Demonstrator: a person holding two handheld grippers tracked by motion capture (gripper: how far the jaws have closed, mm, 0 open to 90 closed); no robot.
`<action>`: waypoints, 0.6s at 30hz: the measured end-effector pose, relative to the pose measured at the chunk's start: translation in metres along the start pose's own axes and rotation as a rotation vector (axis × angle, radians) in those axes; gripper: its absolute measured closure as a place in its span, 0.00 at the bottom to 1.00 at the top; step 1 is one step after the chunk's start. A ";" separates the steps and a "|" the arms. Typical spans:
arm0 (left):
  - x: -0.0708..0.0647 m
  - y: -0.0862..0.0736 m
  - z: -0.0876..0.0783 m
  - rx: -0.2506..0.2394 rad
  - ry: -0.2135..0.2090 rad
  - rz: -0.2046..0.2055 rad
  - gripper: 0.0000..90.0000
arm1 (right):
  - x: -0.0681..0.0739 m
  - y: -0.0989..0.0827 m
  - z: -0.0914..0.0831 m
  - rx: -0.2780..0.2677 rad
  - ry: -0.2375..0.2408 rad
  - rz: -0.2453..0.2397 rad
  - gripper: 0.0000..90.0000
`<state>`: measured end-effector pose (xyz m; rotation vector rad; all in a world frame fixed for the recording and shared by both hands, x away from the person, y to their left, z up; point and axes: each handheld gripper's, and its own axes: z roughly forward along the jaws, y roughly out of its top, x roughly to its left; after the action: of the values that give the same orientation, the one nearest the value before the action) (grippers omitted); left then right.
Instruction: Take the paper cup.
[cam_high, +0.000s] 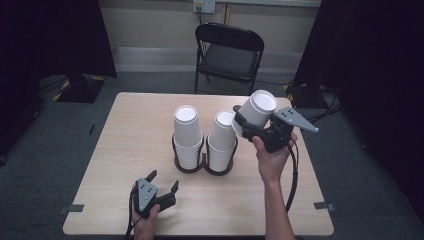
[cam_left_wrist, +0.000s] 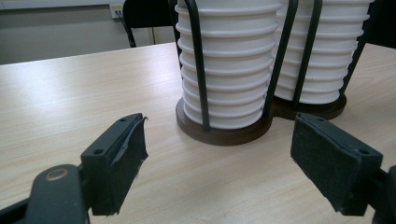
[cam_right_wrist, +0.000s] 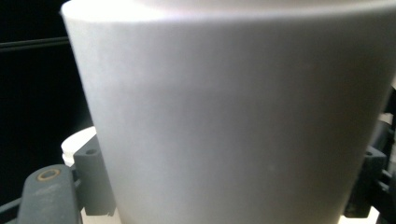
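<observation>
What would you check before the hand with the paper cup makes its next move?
1. Right tool clamped on the cup: ok.
2. Cup clear of the right stack: ok.
3. Cup upright: not ok, it is tilted and upside down.
4. Left tool open, holding nothing, resting on the table: ok.
5. Rack flat on the table: ok.
6. Cup undented by the grip: cannot tell.

A fixed overhead camera looks forward and down across the whole table (cam_high: 125, 150). The left gripper's camera sits low near the tabletop, facing the cup rack (cam_left_wrist: 224, 133) from close by, which the overhead view shares. The right gripper's camera is pressed very close against a white cup (cam_right_wrist: 224, 121).
</observation>
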<state>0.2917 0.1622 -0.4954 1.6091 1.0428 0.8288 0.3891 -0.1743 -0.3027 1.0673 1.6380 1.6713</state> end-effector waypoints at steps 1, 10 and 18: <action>0.001 0.000 0.001 -0.001 -0.020 -0.007 0.20 | 0.000 -0.002 -0.005 0.010 -0.002 -0.003 0.17; 0.004 0.002 0.001 0.010 -0.082 -0.042 0.20 | -0.002 -0.010 -0.025 0.033 -0.018 0.014 0.17; 0.003 0.007 0.004 -0.015 -0.143 -0.100 0.28 | -0.003 -0.020 -0.040 0.062 -0.023 0.014 0.17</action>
<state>0.2978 0.1626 -0.4900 1.5664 1.0046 0.6434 0.3538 -0.1963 -0.3200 1.1264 1.6817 1.6207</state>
